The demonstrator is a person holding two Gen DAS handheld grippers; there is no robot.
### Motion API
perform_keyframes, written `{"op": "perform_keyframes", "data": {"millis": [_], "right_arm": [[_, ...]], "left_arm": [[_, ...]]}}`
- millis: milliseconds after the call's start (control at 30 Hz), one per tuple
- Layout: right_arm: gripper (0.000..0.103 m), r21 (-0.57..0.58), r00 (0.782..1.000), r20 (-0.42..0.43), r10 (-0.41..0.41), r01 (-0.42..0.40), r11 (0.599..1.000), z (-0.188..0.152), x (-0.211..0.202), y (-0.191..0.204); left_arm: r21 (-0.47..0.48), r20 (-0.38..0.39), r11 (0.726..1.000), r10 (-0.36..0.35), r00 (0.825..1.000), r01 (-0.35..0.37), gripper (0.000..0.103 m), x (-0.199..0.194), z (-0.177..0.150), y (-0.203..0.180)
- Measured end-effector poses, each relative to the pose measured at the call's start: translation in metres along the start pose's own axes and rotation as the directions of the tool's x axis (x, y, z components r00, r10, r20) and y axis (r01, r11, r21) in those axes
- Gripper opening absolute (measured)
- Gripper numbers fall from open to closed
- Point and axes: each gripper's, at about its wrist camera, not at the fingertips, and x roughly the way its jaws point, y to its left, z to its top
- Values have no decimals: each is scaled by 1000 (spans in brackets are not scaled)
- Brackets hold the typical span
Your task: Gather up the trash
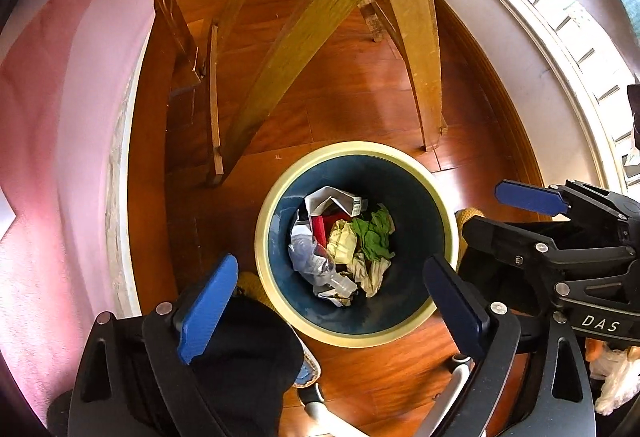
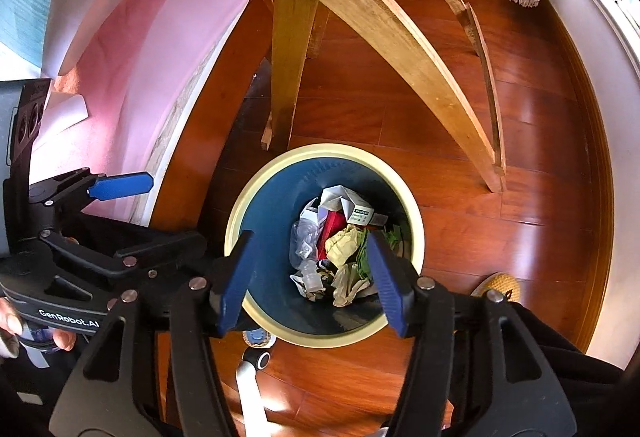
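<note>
A round bin with a cream rim (image 1: 404, 153) and dark blue inside stands on the wooden floor. It holds crumpled trash (image 1: 344, 241): white paper, a red piece, yellow and green scraps, clear plastic. My left gripper (image 1: 332, 305) is open and empty above the bin's near side. The right gripper also shows in the left wrist view, at the right edge (image 1: 528, 197). In the right wrist view the same bin (image 2: 256, 177) and trash (image 2: 340, 249) lie below my right gripper (image 2: 312, 281), which is open and empty. The left gripper (image 2: 120, 183) shows at the left.
Wooden table legs and braces (image 1: 312, 29) stand just behind the bin. A pink cloth (image 1: 60, 97) hangs at the left. A white wall and window frame (image 1: 532, 49) run along the right. A chair base (image 2: 252, 361) and a slippered foot (image 2: 500, 285) are near the bin.
</note>
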Motion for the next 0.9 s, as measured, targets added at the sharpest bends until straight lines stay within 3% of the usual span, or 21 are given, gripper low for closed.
{"op": "perform_keyframes", "data": {"millis": [467, 900], "right_arm": [[58, -7, 1000, 4, -10, 10, 1000, -1, -3, 0], [58, -40, 1000, 25, 16, -15, 999, -4, -19, 12]], "left_arm": [[-9, 20, 1000, 6, 1000, -6, 97, -5, 0, 7], [-19, 58, 999, -45, 997, 46, 97, -30, -5, 5]]}}
